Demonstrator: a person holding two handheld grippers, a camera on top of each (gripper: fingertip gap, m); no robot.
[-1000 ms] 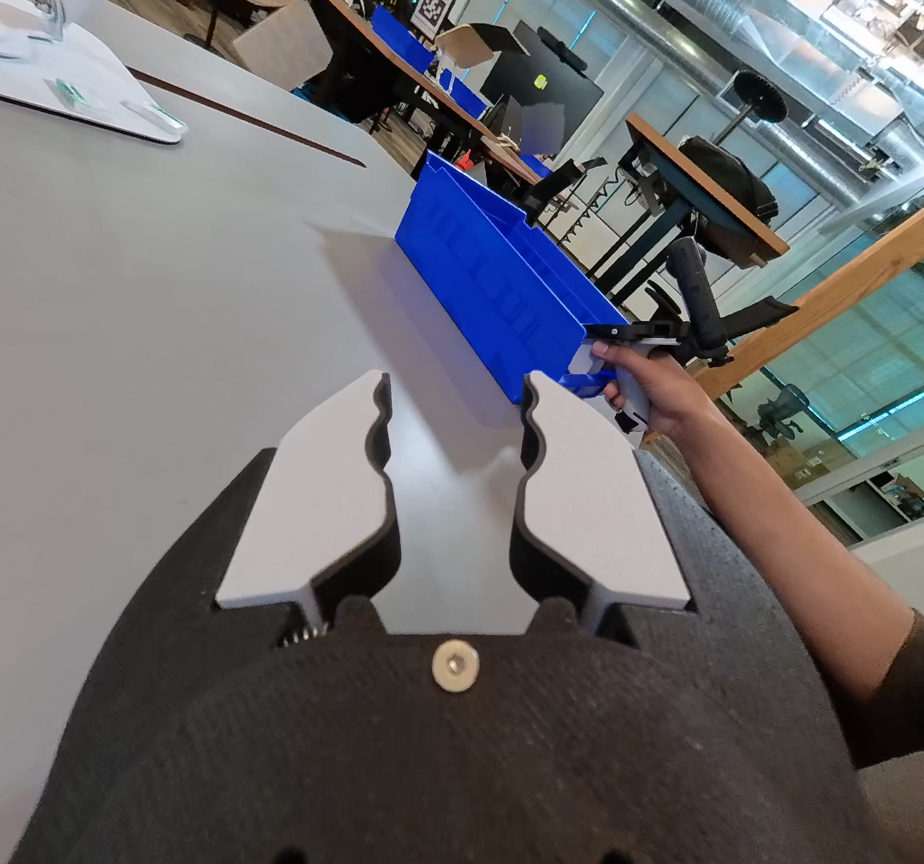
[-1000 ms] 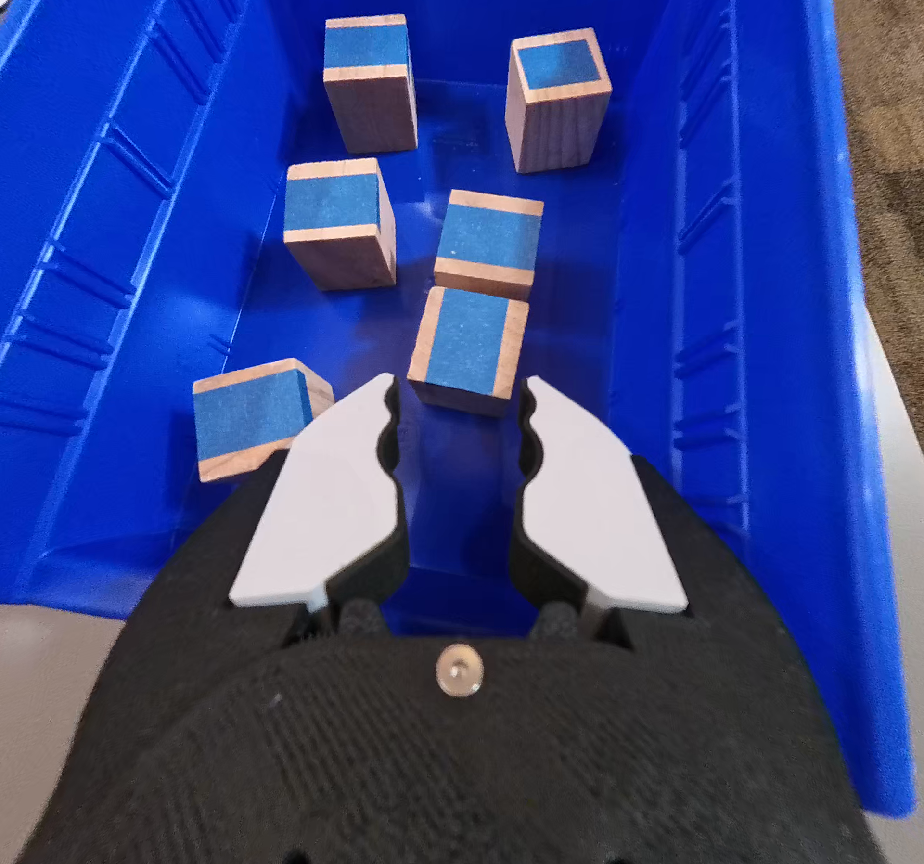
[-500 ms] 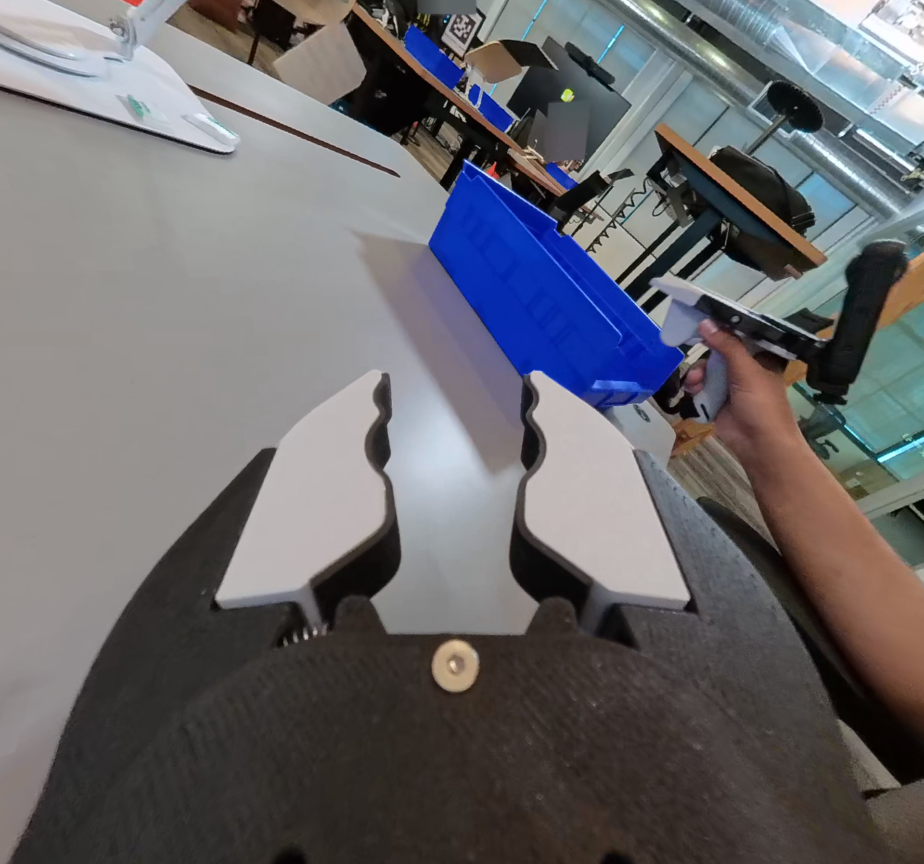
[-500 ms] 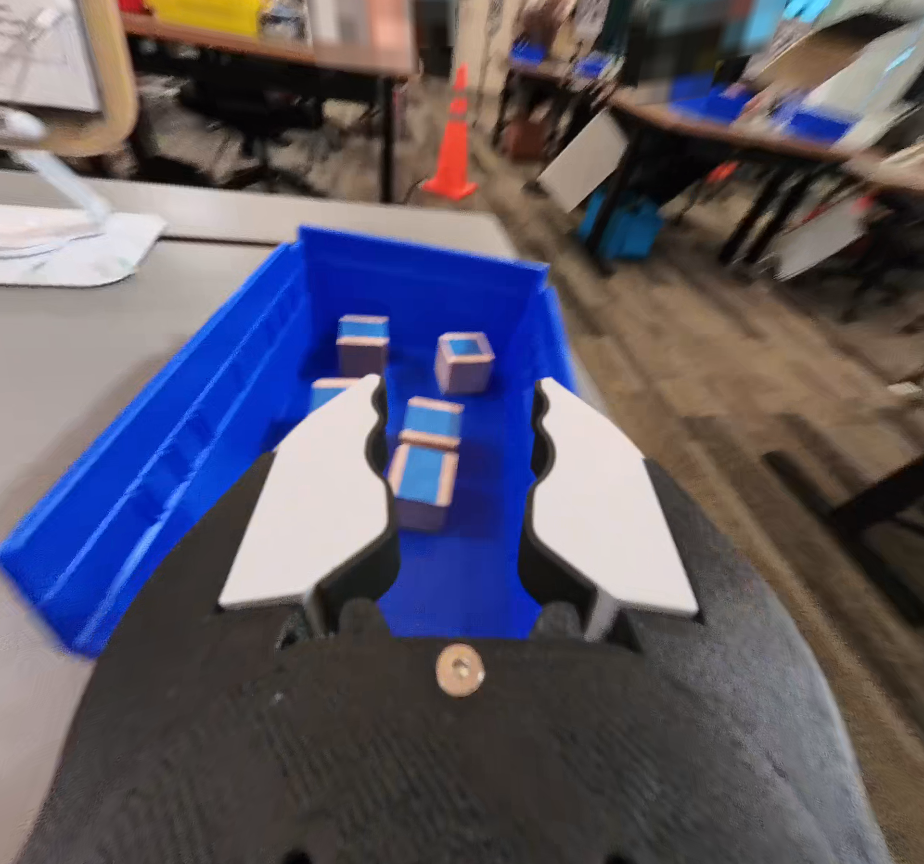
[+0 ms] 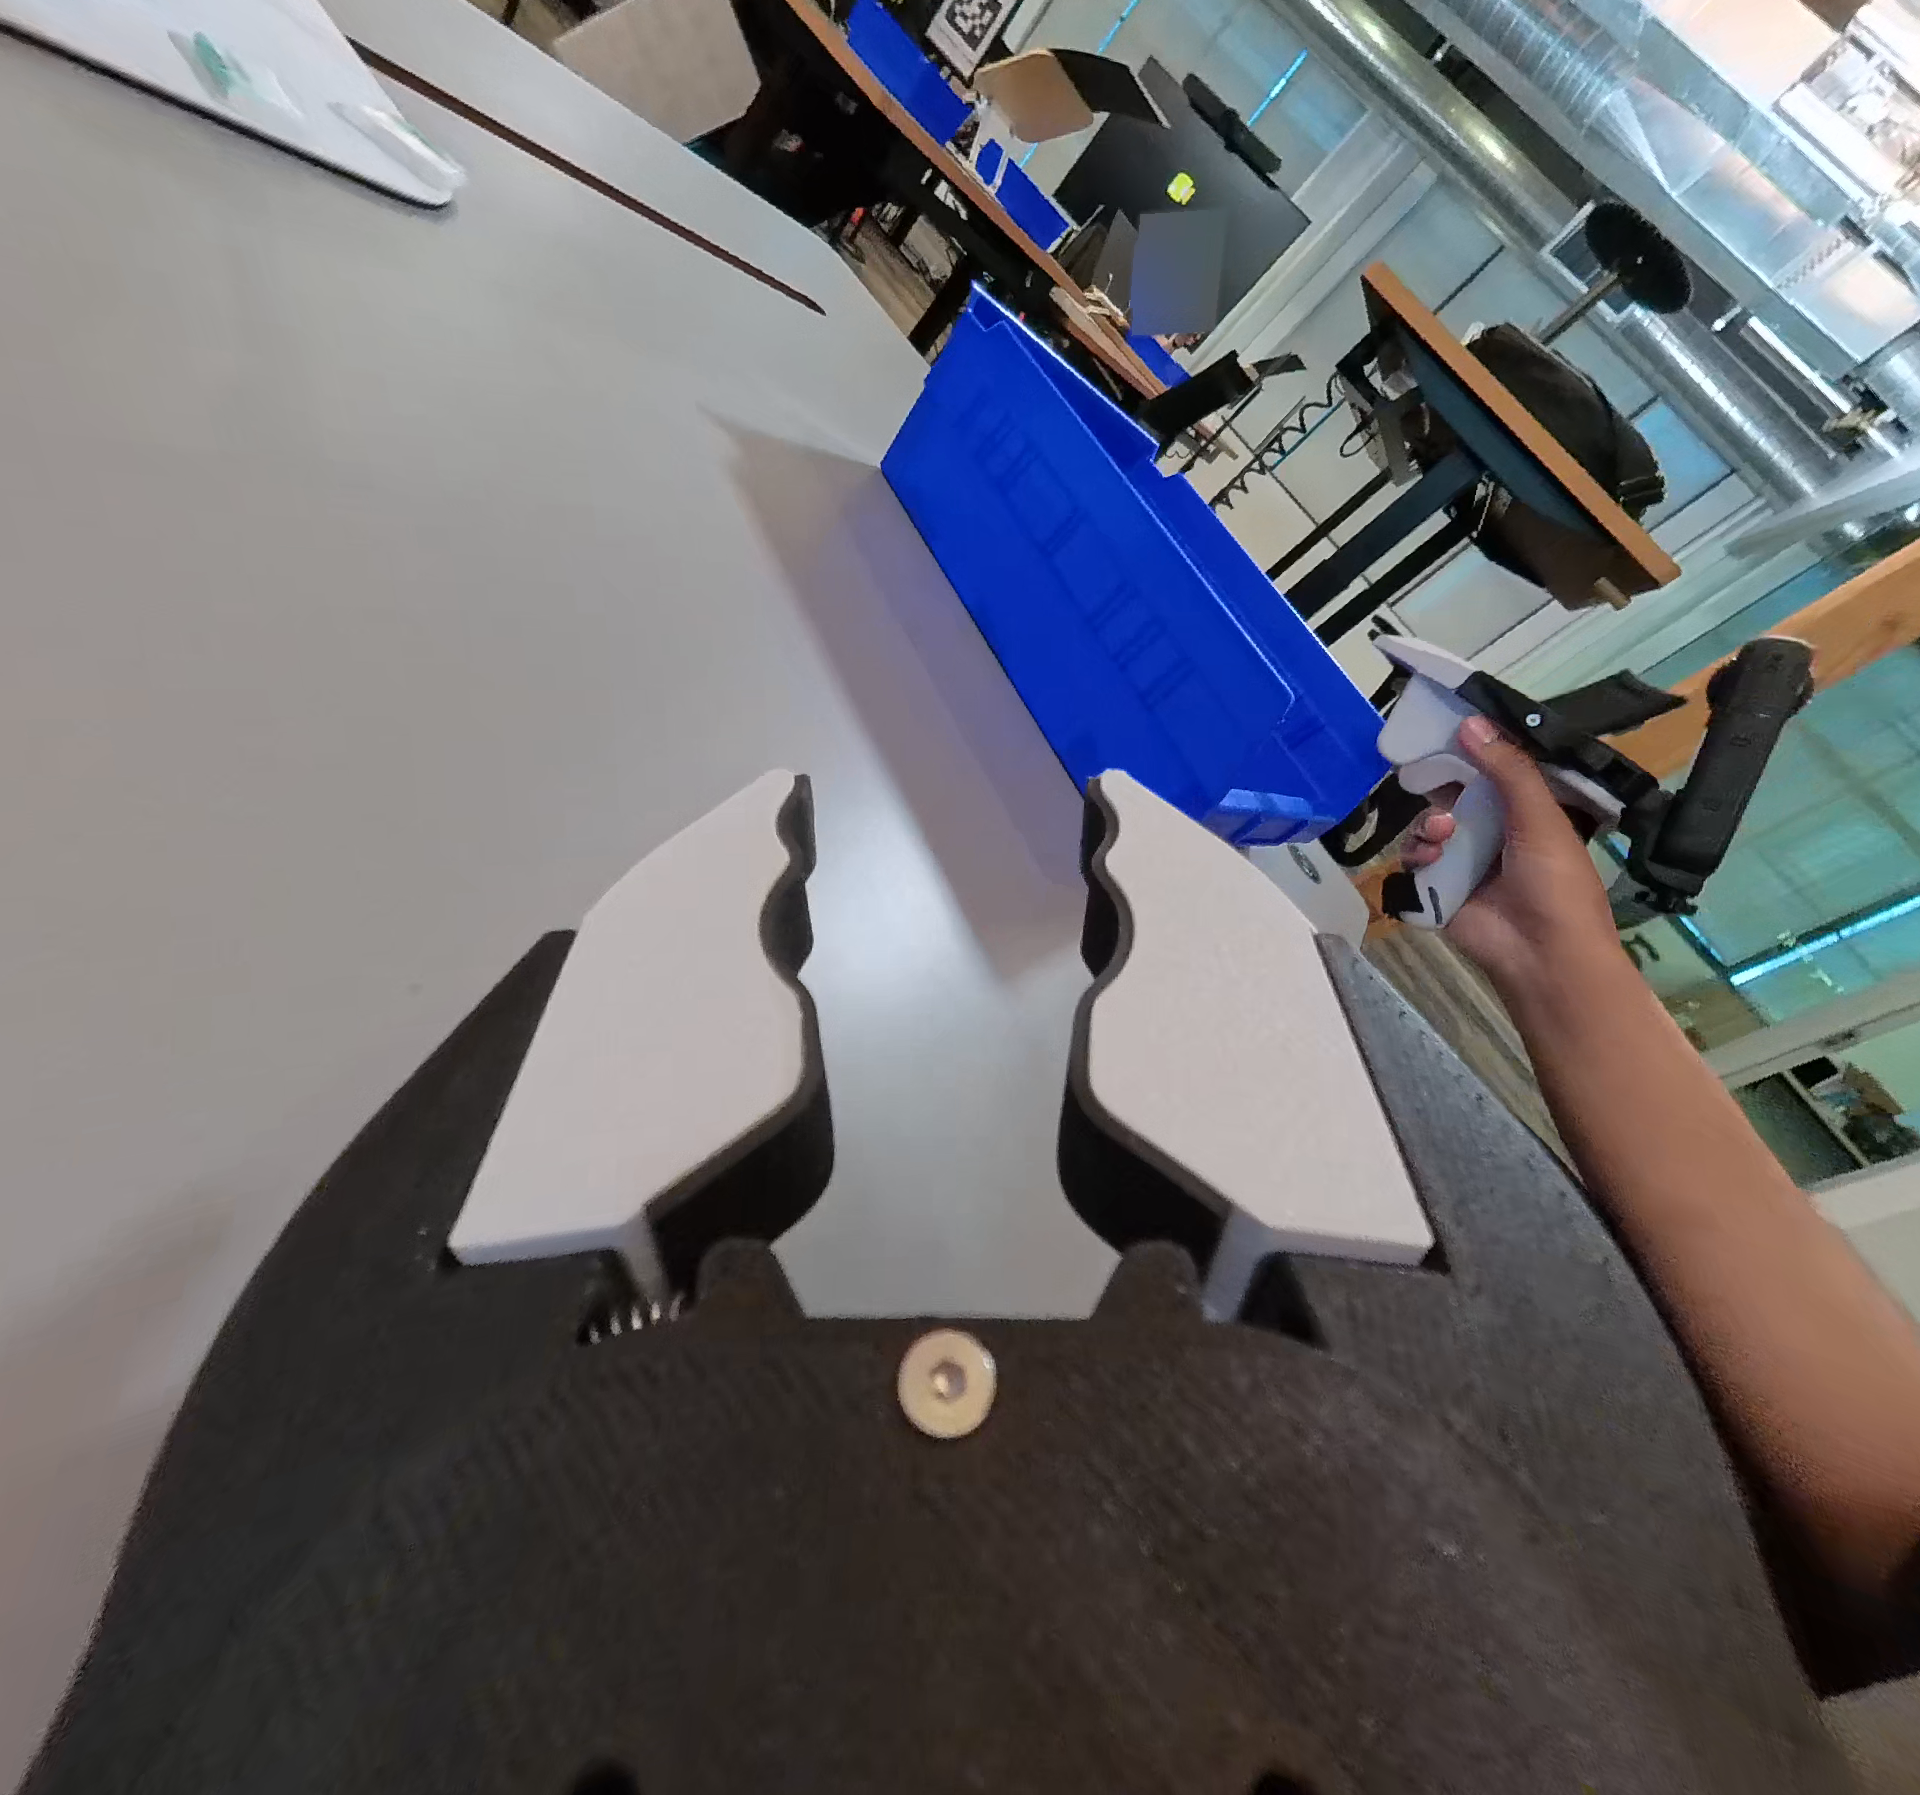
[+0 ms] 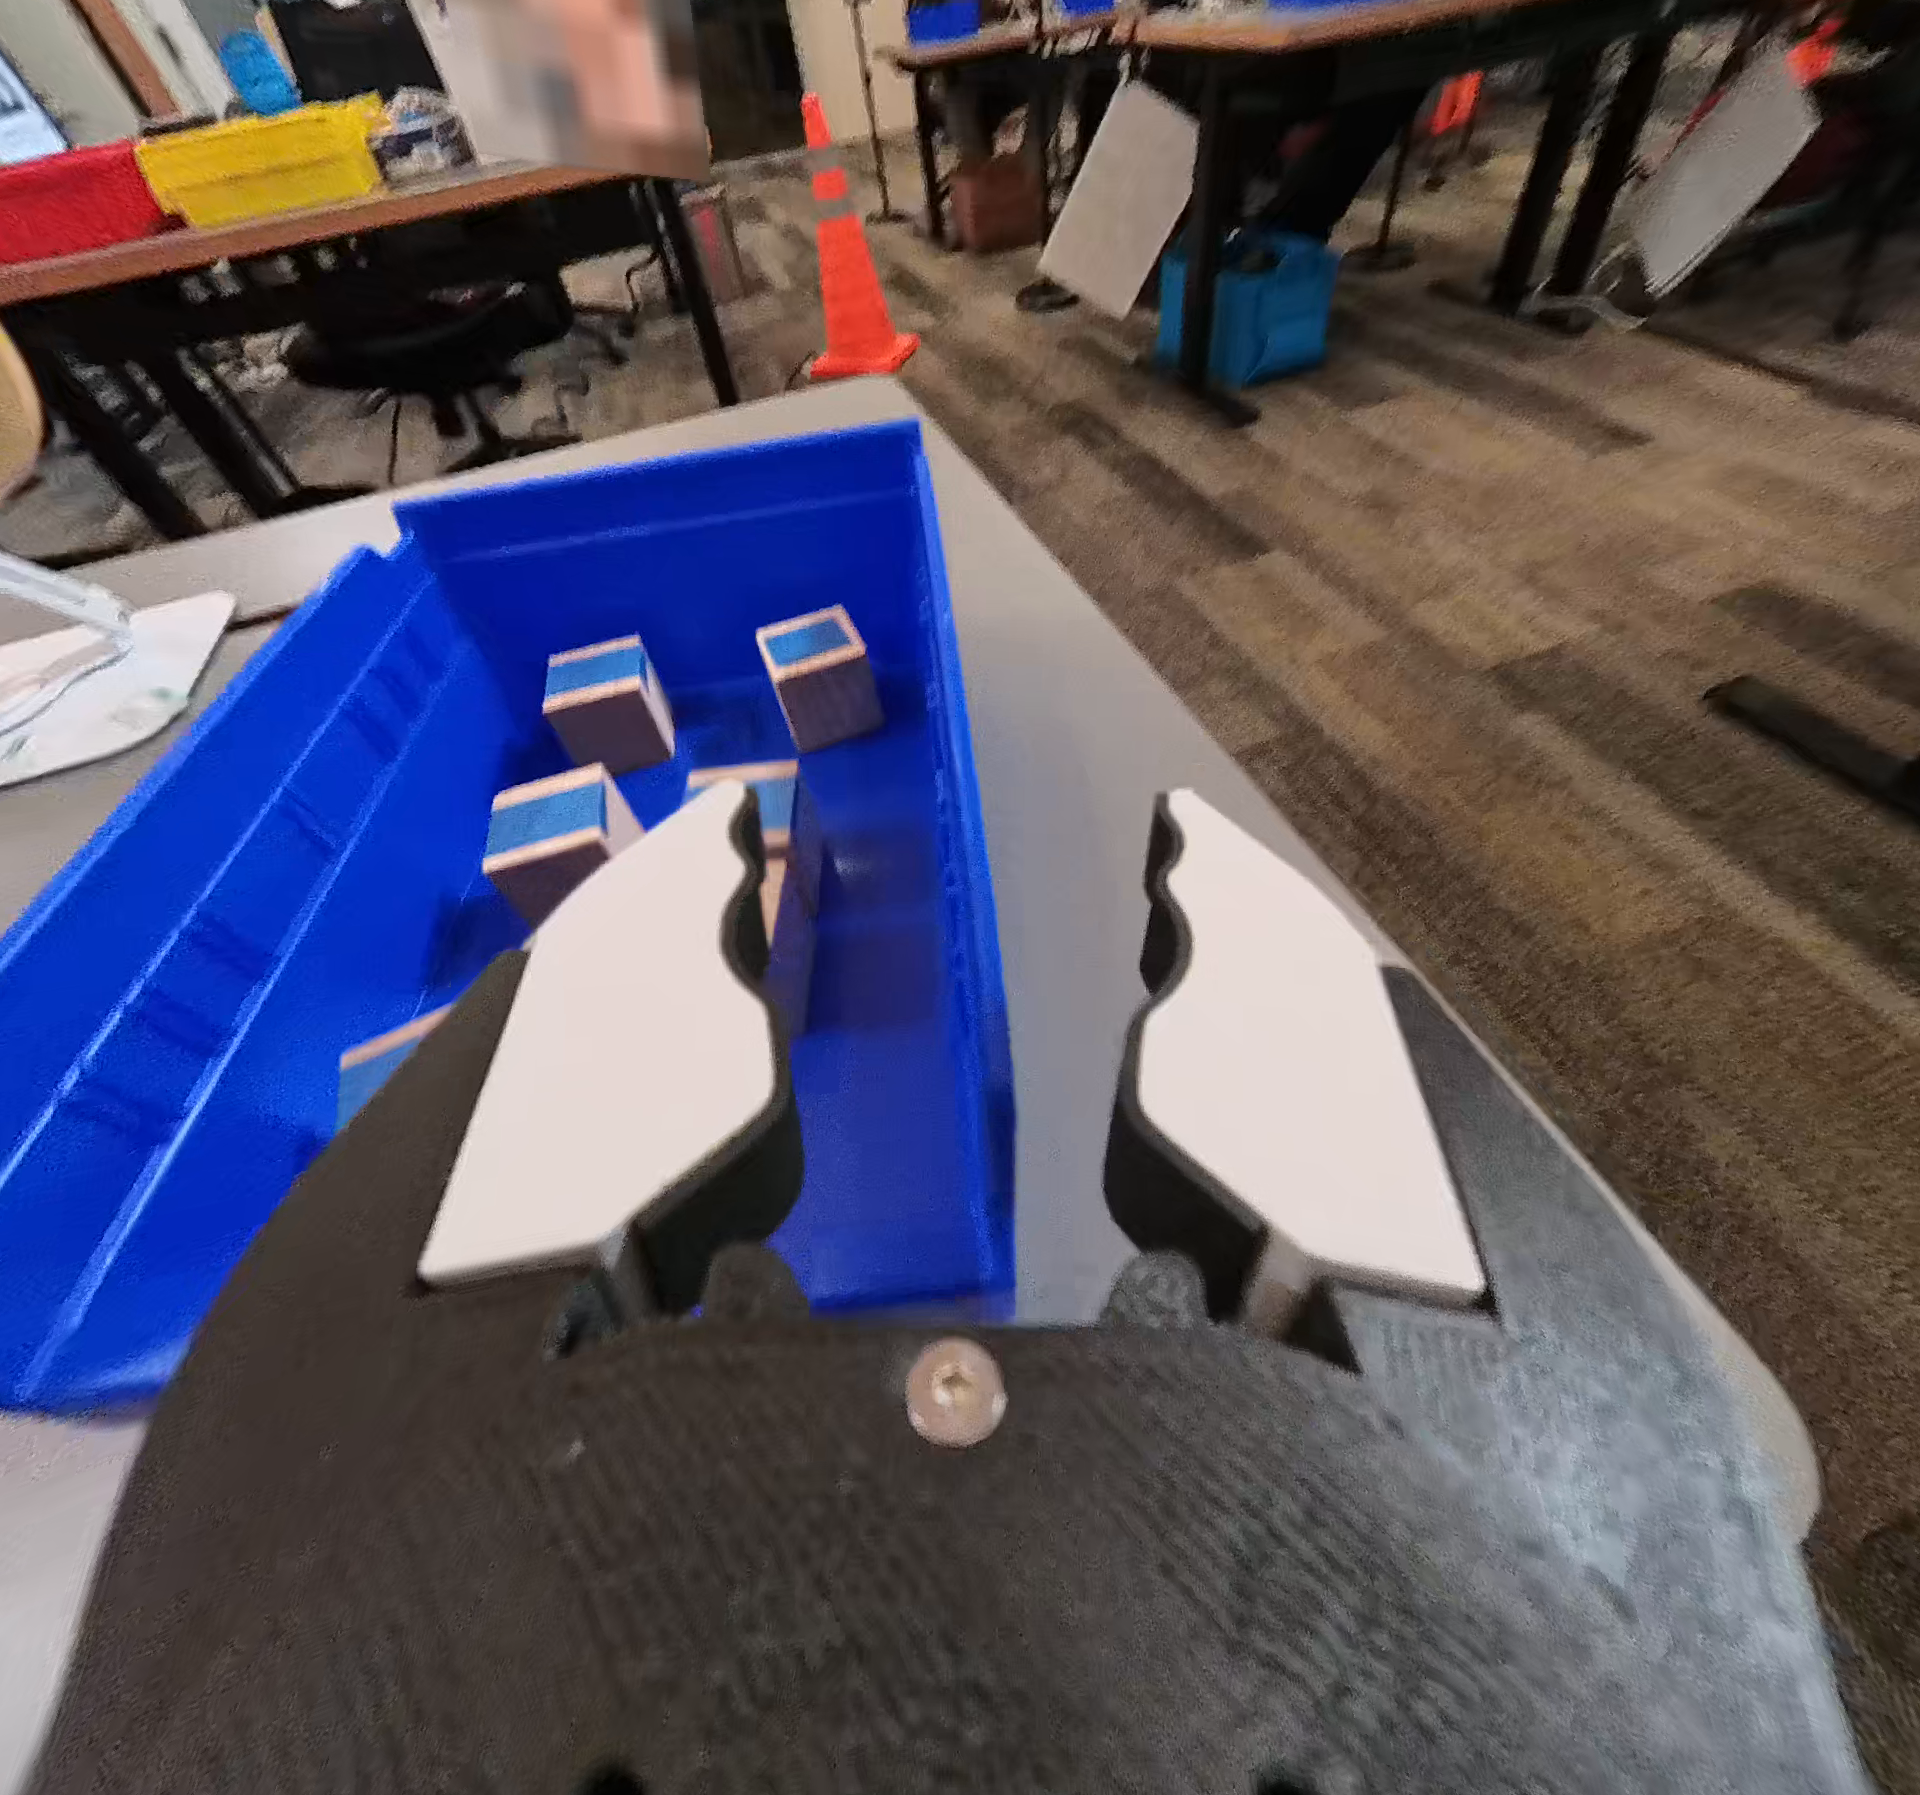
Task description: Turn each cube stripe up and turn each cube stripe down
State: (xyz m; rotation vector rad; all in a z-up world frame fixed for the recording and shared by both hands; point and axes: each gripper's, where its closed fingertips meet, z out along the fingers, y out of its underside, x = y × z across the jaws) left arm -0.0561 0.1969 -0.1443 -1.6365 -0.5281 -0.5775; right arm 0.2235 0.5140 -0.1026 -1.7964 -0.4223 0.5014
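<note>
Cubes sit inside the blue bin (image 6: 208, 966) on the grey bench (image 5: 312, 602), all wooden w/ blue tape faces. Right wrist view shows them w/ some blur: far-left cube (image 6: 608, 701) w/ a blue stripe on top, far-right cube (image 6: 821, 691) w/ a blue square on top framed by bare wood, mid-left cube (image 6: 551, 831) stripe up, a center cube (image 6: 784, 810) partly hidden behind the left finger, and a near-left cube (image 6: 379, 1070) mostly covered by the tool body. Can't tell from here whether more lie under the fingers.

Right hand-held gripper (image 6: 951, 914) is open, nothing between its fingers, held above the bin's near right corner: left finger over the bin interior, right finger over the strip of bench just beside the bin's right wall, close to the bench edge. Carpet floor lies beyond, w/ an orange traffic cone (image 6: 847, 259) well past the bin's far end.

Left hand-held gripper (image 5: 945, 841) also open and empty, over bare bench, well apart from the bin (image 5: 1122, 602), pointing toward the bin's long outer wall. In that view the person's hand (image 5: 1496, 852) grips the white handle of the right tool just beyond the bin's near end. A white flat base plate (image 5: 260, 72) lies on the bench far left.
</note>
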